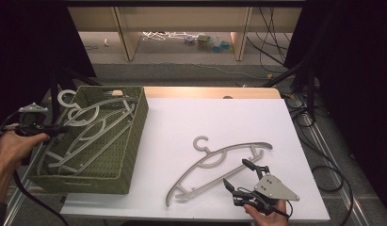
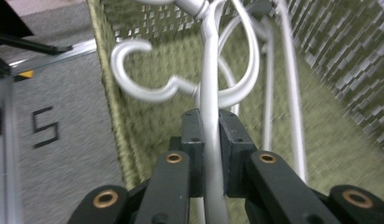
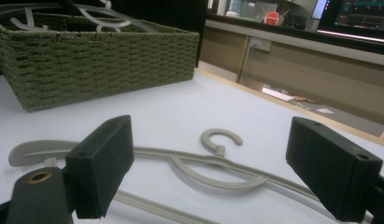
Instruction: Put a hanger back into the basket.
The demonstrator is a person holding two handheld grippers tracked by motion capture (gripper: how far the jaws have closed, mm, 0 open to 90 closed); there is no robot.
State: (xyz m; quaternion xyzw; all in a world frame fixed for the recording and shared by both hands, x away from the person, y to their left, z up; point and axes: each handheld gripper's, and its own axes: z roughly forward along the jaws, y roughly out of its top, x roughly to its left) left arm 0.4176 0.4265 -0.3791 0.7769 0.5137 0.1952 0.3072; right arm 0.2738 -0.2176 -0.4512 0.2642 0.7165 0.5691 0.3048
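Left gripper: jaws pressed together on the arm of a pale grey hanger, pads flat against it on both sides. In the high view this gripper sits at the basket's left wall, held by the left hand.
Held hanger: in the high view it lies tilted among the others in the basket, its hook sticking out past the far left corner of the rim.
Basket: olive-green woven, rectangular, at the left edge of the white table, partly overhanging it. Several more grey hangers are stacked loosely inside; exact count cannot be told.
Right gripper: jaws spread wide, nothing between the pads. Held low by the right hand at the table's near edge, grey plate on top.
Loose hanger: lies flat on the table just beyond the right gripper, hook towards the far side. In the right gripper view it shows between the two open pads, apart from both.
Contact, right side: none seen.
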